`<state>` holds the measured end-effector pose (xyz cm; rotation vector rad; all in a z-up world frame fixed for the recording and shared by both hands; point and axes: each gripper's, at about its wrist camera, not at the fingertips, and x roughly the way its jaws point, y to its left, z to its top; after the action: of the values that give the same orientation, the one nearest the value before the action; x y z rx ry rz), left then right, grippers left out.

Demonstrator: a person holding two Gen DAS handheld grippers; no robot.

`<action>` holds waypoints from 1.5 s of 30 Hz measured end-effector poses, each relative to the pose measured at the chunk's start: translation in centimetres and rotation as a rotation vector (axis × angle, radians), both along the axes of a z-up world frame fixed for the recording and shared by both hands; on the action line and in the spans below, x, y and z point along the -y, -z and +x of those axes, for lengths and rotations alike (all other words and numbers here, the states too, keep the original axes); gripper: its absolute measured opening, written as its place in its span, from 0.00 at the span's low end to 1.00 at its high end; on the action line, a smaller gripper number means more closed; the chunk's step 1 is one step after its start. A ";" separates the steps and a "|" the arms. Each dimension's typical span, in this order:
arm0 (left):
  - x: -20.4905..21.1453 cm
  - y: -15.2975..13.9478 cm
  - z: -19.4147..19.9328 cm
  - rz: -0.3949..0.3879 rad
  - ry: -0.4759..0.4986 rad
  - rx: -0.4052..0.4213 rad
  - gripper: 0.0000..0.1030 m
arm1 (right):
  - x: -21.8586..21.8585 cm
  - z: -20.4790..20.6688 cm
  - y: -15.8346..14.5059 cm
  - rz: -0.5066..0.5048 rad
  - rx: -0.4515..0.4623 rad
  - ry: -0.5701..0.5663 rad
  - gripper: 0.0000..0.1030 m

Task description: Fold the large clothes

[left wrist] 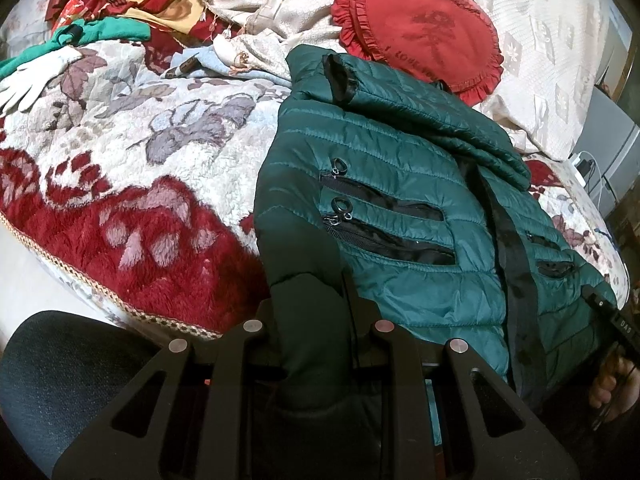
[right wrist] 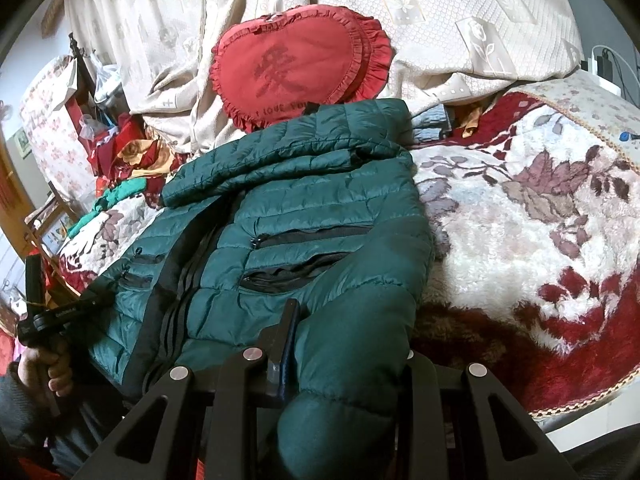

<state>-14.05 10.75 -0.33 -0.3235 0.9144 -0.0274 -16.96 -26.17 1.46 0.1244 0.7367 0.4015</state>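
The fingers of the left gripper (left wrist: 316, 300) pinch the near hem of the green jacket (left wrist: 400, 208), dark fabric bunched between them. The right gripper (right wrist: 344, 340) likewise pinches the hem at the jacket's other corner, one finger (right wrist: 289, 320) showing beside the bulging cloth. The jacket lies front up on a floral blanket (right wrist: 520, 208), a sleeve folded across its chest. A red heart cushion (right wrist: 296, 80) sits just beyond its collar, against cream bedding (right wrist: 460, 20).
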 end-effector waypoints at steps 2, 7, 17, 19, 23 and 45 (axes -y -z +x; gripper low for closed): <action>0.0 0.0 0.0 0.000 -0.001 -0.001 0.18 | 0.0 0.0 0.0 0.000 0.001 0.000 0.25; 0.0 0.3 0.0 0.001 -0.003 -0.006 0.18 | 0.0 0.0 0.0 0.000 0.001 0.000 0.25; 0.1 0.4 0.1 0.003 -0.005 -0.011 0.19 | 0.0 0.0 -0.1 -0.001 0.000 0.000 0.25; 0.0 0.4 0.1 0.002 -0.006 -0.013 0.19 | 0.0 0.0 -0.1 -0.001 0.001 0.000 0.25; 0.1 0.4 0.2 0.002 -0.005 -0.012 0.19 | -0.1 0.0 -0.1 -0.002 0.001 0.000 0.25; -0.4 -1.9 -1.4 -0.049 -0.031 0.095 0.14 | 1.2 -0.5 -1.4 0.022 0.063 0.023 0.21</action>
<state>-15.44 11.20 1.57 -0.3785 0.8153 -0.0362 -17.47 -27.34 2.89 0.1397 0.6680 0.3898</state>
